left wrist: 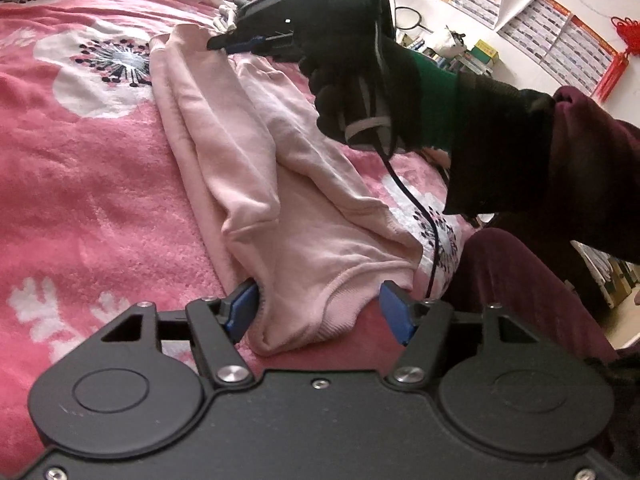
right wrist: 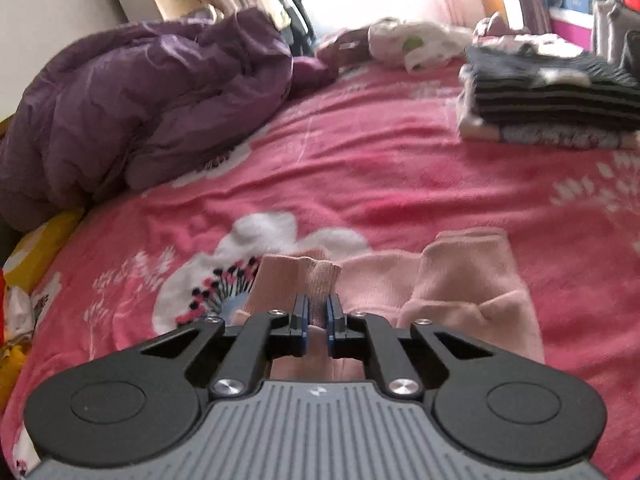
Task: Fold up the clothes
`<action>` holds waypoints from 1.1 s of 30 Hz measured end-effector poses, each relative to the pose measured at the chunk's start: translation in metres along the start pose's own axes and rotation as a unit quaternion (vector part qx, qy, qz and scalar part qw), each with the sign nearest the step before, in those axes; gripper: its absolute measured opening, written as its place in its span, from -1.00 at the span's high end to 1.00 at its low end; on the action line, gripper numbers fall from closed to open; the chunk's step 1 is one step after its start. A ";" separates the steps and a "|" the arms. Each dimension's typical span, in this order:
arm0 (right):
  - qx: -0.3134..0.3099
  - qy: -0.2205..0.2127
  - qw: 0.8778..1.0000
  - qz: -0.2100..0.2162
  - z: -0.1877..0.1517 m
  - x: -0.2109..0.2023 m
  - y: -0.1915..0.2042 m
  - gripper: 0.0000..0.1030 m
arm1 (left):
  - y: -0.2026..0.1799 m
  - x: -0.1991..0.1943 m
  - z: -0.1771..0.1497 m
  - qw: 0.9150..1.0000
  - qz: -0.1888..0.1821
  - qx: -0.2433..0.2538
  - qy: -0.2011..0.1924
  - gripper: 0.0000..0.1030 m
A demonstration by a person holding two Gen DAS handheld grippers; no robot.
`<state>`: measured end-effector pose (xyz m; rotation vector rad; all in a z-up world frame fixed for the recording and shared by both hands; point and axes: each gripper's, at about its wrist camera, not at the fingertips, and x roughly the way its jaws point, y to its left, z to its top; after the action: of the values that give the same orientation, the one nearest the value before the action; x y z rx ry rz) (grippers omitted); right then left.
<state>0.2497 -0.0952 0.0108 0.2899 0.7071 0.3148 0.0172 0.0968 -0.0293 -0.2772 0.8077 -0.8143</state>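
Observation:
A pale pink garment (left wrist: 256,184) lies lengthwise on the pink flowered blanket (left wrist: 80,184), partly folded. My left gripper (left wrist: 318,308) is open, its blue pads on either side of the garment's near ribbed hem. My right gripper (right wrist: 316,316) is shut on the ribbed cuff end of the pink garment (right wrist: 460,292) at the far end. It also shows in the left wrist view (left wrist: 224,42), held by a black-gloved hand, low over the cloth.
A purple quilt (right wrist: 140,100) is heaped at the left of the bed. A stack of folded dark striped clothes (right wrist: 552,96) sits at the far right. Loose white and pink clothes (right wrist: 404,40) lie at the back. The person's maroon-clad leg (left wrist: 520,280) is beside the bed edge.

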 end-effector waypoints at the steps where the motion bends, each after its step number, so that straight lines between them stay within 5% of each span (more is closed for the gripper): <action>1: 0.002 -0.005 1.000 0.001 0.000 -0.001 -0.001 0.81 | -0.001 0.000 -0.001 1.000 0.001 0.008 0.002 -0.26; 6: -0.055 0.019 0.998 -0.029 0.001 0.011 0.006 0.79 | -0.009 0.003 -0.002 0.998 0.014 0.058 0.016 -0.26; 11: -0.094 0.010 0.995 -0.008 0.002 -0.003 0.019 0.47 | -0.019 0.008 -0.003 0.994 0.027 0.101 0.028 -0.36; 16: -0.136 -0.015 0.990 0.028 -0.009 -0.042 0.029 0.45 | -0.032 0.012 -0.009 0.985 0.053 0.162 0.035 -0.39; 23: -0.215 0.019 0.972 0.093 -0.082 -0.092 0.049 0.46 | -0.054 0.024 -0.024 0.955 0.104 0.272 0.053 -0.54; 26: -0.250 0.046 0.963 0.085 -0.113 -0.093 0.054 0.46 | -0.064 0.031 -0.032 0.939 0.122 0.315 0.062 -0.63; 33: -0.230 0.032 0.969 0.083 -0.124 -0.107 0.051 0.45 | -0.070 0.017 -0.033 0.918 0.154 0.357 0.075 -0.64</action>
<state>0.0805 -0.0699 0.0027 -0.1041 0.6532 0.6379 -0.0376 0.0400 -0.0246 0.5588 0.6225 -0.7825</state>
